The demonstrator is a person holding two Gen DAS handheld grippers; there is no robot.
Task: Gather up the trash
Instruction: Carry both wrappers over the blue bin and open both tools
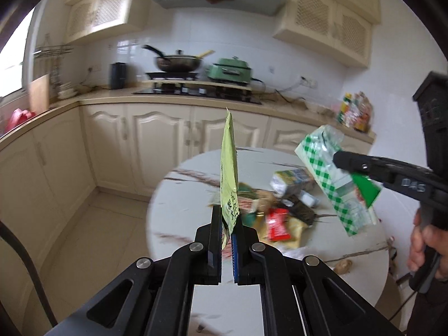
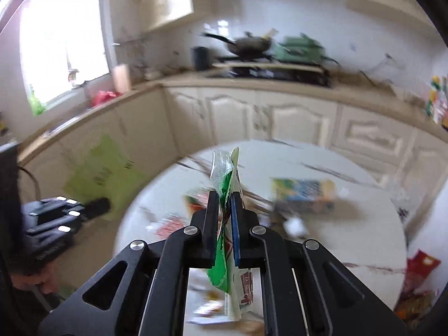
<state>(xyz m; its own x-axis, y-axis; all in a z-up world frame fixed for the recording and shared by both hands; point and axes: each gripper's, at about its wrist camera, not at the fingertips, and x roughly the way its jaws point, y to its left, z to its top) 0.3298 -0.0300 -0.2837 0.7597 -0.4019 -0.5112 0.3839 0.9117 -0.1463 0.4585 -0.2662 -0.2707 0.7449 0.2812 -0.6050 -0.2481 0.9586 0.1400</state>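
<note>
Two pieces of trash are up off the round surface (image 1: 196, 179); the yellow-green packet (image 1: 229, 179) stands edge-on, pinched at its lower corner by the left gripper (image 1: 227, 225), probably so it hangs clear for carrying; the green-checked wrapper (image 1: 333, 179) is clamped at one end by the right gripper (image 1: 350, 165); one piece per gripper; a blurred heap of perhaps five or six wrappers (image 1: 280, 210) waits on the surface; one wok (image 1: 179, 63) sits on the counter behind.
</note>
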